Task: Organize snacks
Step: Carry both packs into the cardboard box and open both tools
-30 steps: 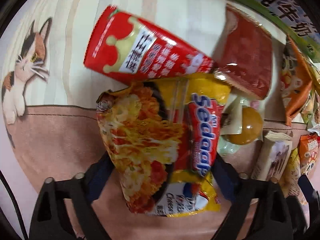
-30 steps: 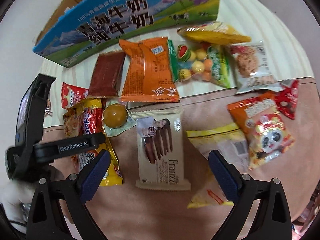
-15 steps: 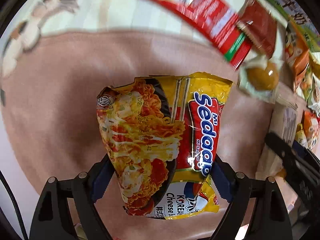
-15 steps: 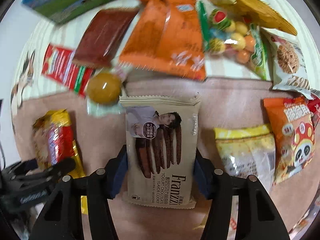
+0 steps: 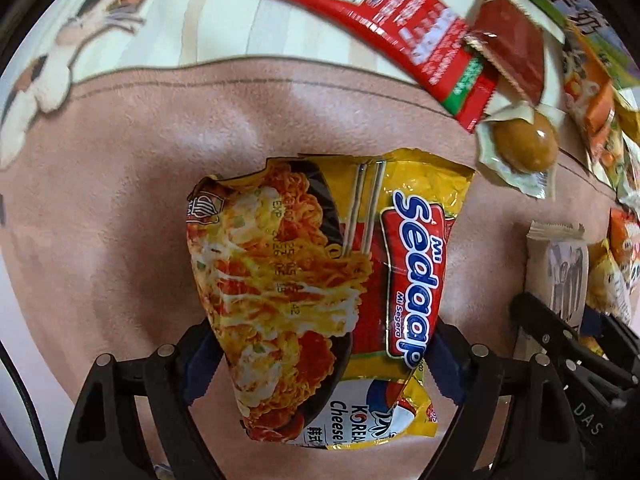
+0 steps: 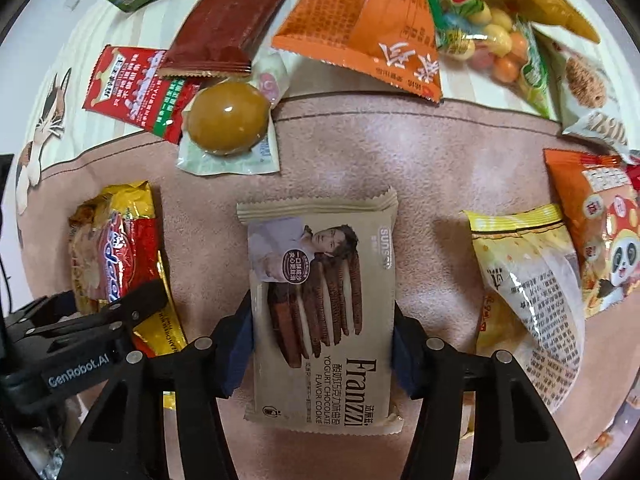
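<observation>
We hold the Sedaap noodle packet [image 5: 320, 292] in our left gripper [image 5: 320, 364], its long axis running near to far. Our right gripper [image 6: 322, 346] is closing on the Franzzi cookie pack [image 6: 320, 312], its pads at both long sides, the pack also lying lengthwise near to far.

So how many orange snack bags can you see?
2. One orange bag lies at the top, above the cookie pack. The orange panda bag lies at the right edge. More may hide outside the picture.

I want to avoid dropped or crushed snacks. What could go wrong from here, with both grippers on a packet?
1. The right gripper is closing on the Franzzi cookie packet; squeezing further may break the cookies.
2. The left gripper holds the Sedaap noodle packet only near its lower end, so it may slip or swing.
3. The grippers are close together and may collide.
</observation>
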Demonstrator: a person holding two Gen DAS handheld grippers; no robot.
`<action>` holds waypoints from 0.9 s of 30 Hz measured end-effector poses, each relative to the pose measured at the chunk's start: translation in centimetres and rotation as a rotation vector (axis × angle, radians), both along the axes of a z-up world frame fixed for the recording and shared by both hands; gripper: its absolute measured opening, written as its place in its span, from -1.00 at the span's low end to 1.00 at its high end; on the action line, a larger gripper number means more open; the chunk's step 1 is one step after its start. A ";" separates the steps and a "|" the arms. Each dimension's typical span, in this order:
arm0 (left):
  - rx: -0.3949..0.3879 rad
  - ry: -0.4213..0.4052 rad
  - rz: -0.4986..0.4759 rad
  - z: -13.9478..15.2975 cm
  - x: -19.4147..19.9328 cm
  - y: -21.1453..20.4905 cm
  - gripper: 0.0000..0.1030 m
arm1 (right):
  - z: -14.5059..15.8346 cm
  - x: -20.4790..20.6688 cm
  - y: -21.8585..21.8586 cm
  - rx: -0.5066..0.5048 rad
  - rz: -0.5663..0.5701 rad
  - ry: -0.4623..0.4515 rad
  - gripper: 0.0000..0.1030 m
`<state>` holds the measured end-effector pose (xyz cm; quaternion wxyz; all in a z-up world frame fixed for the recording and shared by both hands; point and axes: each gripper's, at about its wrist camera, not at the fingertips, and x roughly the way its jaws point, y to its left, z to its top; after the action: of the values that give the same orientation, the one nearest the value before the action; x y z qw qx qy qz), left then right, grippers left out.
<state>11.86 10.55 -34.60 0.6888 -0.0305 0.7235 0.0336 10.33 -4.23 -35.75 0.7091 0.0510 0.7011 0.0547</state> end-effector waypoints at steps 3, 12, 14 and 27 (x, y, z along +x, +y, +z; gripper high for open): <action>0.006 -0.028 -0.015 1.9 -0.9 -0.5 0.68 | 1.4 -0.7 1.0 0.019 -0.017 -0.004 0.16; -0.025 -0.124 -0.009 8.2 -2.2 -1.3 0.67 | 8.2 -0.3 1.1 0.165 0.011 -0.069 0.16; -0.039 -0.151 -0.005 10.2 -2.0 -1.7 0.67 | 10.2 0.5 0.6 0.197 0.030 -0.103 0.16; -0.145 -0.339 0.007 22.8 10.9 -6.3 0.67 | 20.3 11.5 -9.8 0.330 0.024 -0.318 0.16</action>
<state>22.72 4.27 -11.84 0.7968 -0.0879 0.5974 -0.0220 21.87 -14.03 -15.44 0.7921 0.1485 0.5626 0.1844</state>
